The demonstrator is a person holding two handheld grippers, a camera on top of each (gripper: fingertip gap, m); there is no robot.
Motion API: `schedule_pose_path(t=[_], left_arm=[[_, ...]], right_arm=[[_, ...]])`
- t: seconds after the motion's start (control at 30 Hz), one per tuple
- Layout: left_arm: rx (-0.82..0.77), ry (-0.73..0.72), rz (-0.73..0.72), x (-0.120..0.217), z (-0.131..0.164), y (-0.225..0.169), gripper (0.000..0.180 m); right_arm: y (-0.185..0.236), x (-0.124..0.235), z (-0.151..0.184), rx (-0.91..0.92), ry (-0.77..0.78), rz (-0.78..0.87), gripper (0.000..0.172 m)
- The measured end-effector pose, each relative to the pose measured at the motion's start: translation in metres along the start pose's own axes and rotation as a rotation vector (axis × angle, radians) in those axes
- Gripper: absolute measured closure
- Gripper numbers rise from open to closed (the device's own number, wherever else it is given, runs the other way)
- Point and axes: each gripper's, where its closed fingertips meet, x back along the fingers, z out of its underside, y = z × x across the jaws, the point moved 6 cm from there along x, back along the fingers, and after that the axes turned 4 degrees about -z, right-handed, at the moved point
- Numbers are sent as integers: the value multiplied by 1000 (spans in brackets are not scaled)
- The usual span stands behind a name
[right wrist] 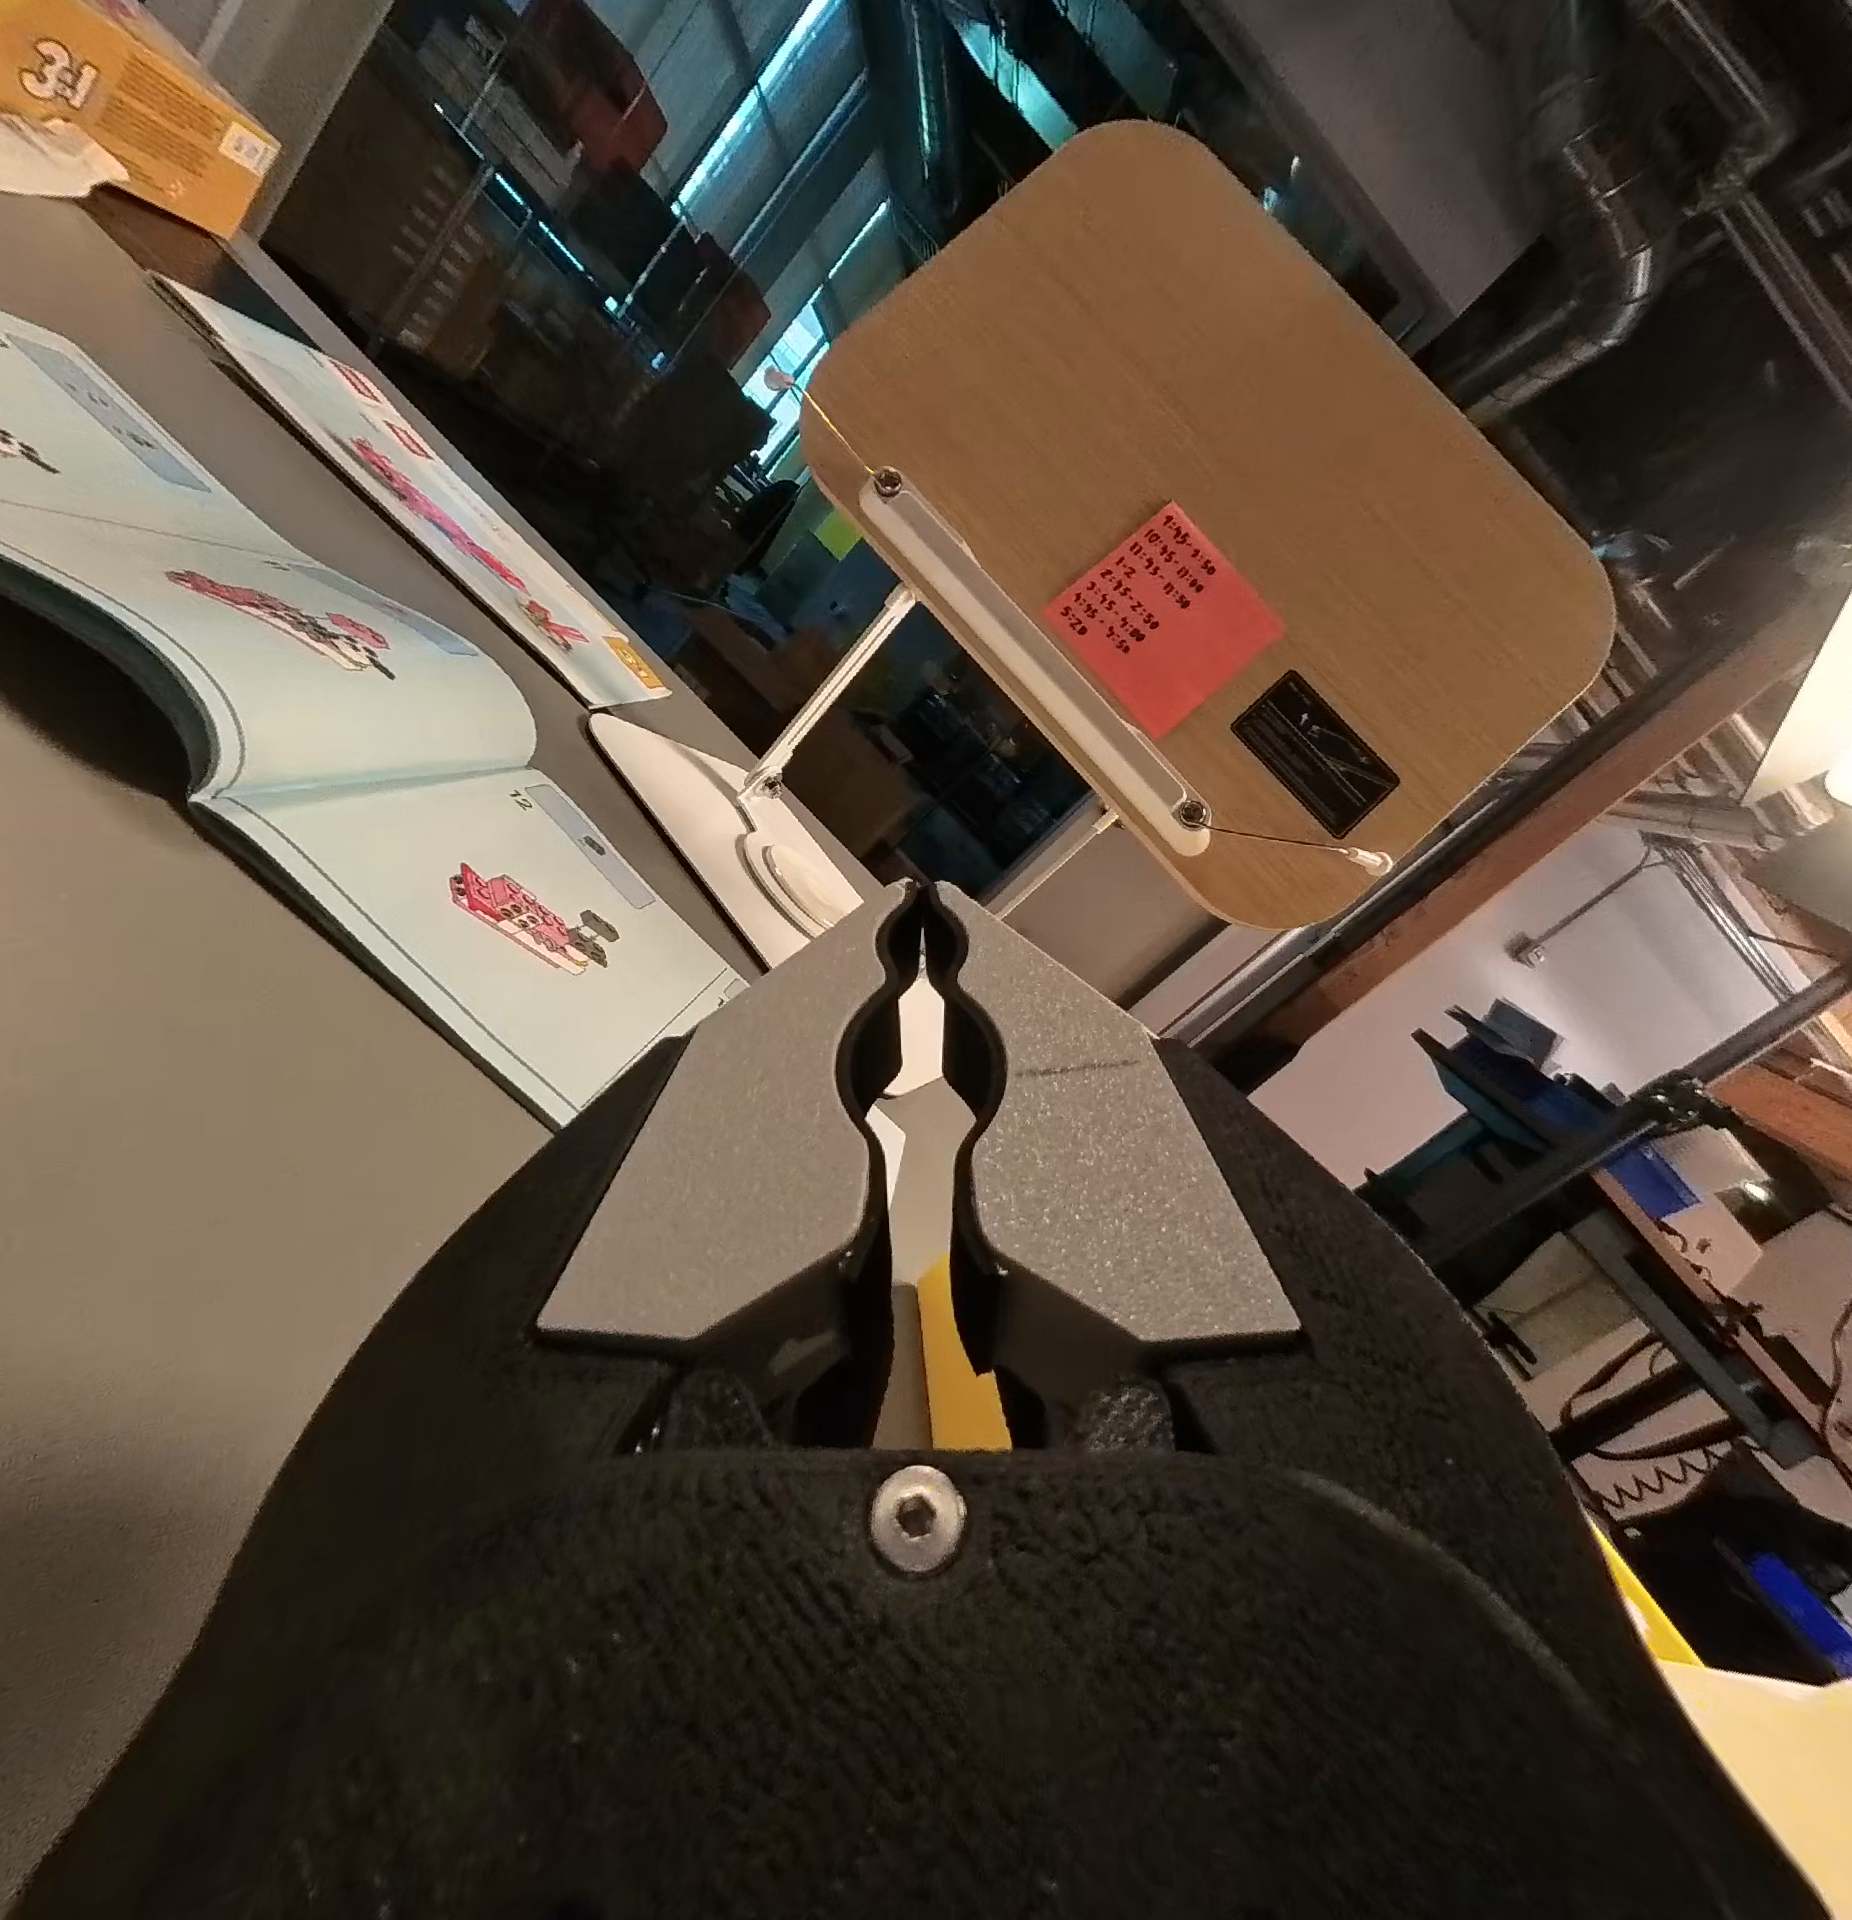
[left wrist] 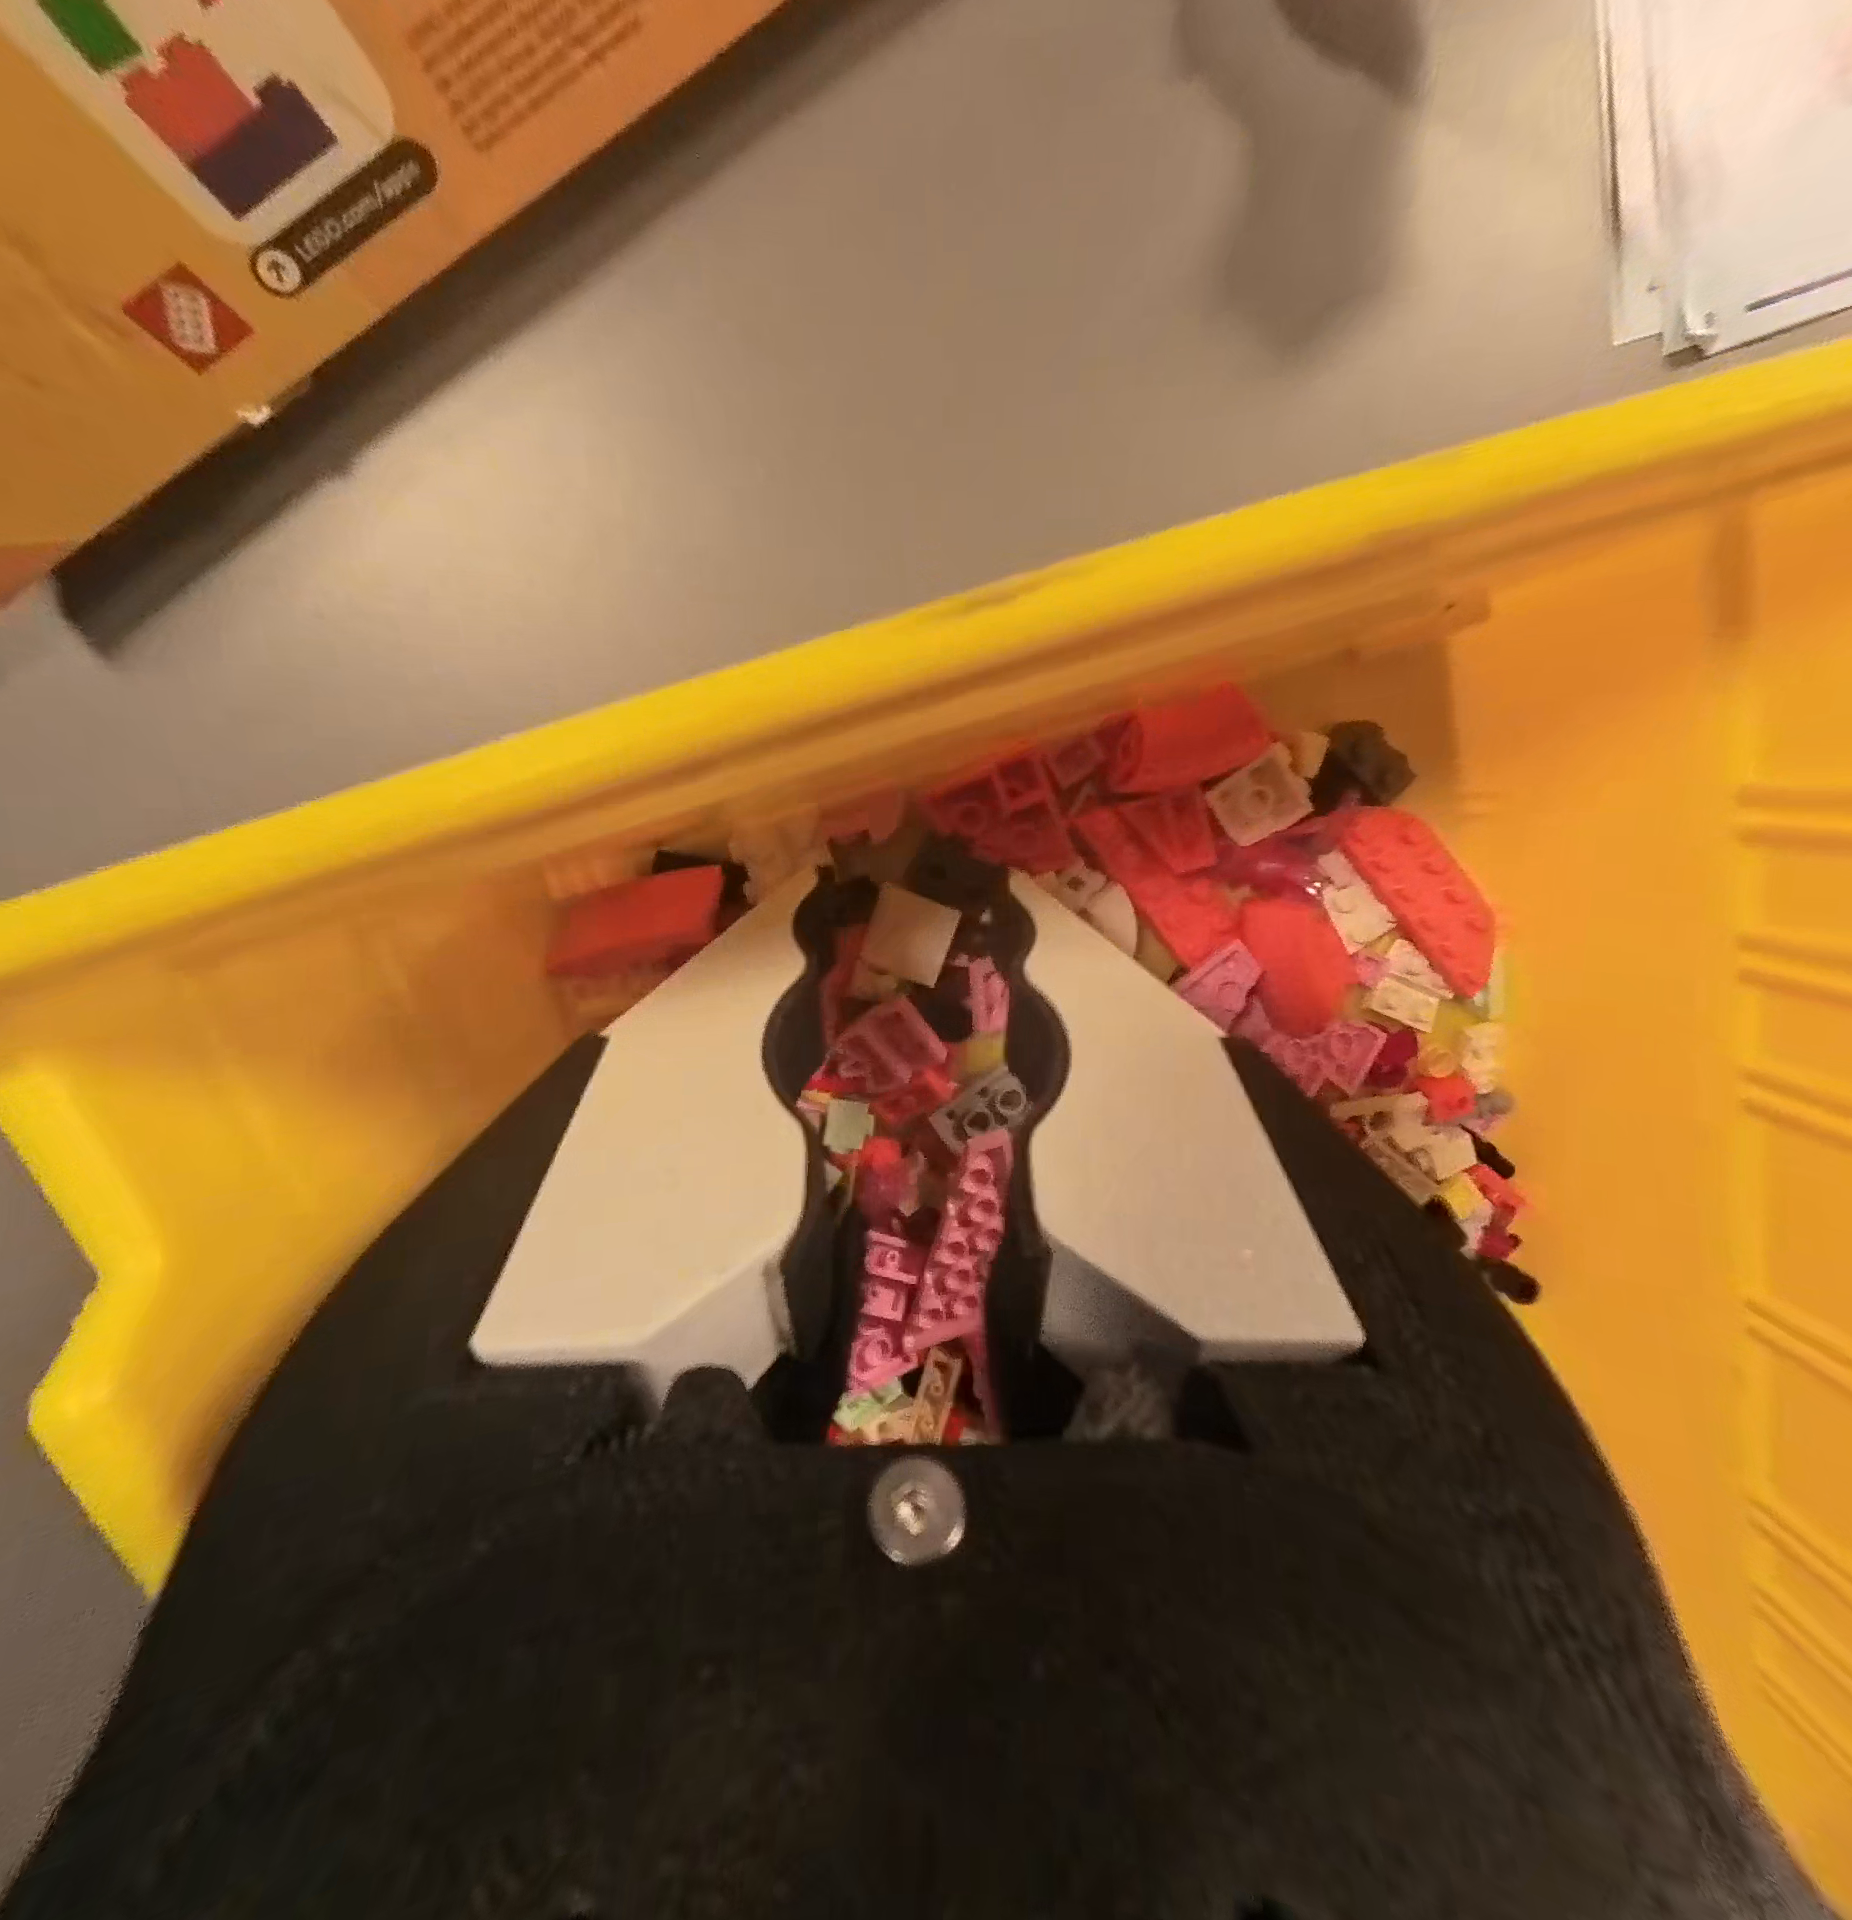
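We see the left gripper dipped into a yellow plastic bin on the grey bench. Its jaws stand partly open over a heap of red, pink and white toy bricks. A white tile and a small black piece lie at the tips; whether either is gripped we cannot tell. The right gripper is in the air, jaws closed on nothing, near an open instruction booklet and a white lamp base.

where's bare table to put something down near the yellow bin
Bare grey table lies between the yellow bin's rim, the orange box and the papers. Inside the bin it is crowded: bricks are heaped around the left gripper.
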Motion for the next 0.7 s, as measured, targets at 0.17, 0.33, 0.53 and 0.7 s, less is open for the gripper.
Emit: schedule_pose_path(t=[0.17,0.33,0.53,0.7], left_arm=[[1,20,29,-1,2,-3,155],[-38,7,-10,-3,4,-5,170],[-57,-304,-111,56,-2,-21,170],[-149,-621,150,150,11,-122,170]], right_arm=[[1,0,-1,6,-6,-6,172],[-1,1,-1,-2,-15,0,172],[-3,5,-4,-22,-42,7,172],[-4,13,-15,-115,-82,-57,172]])
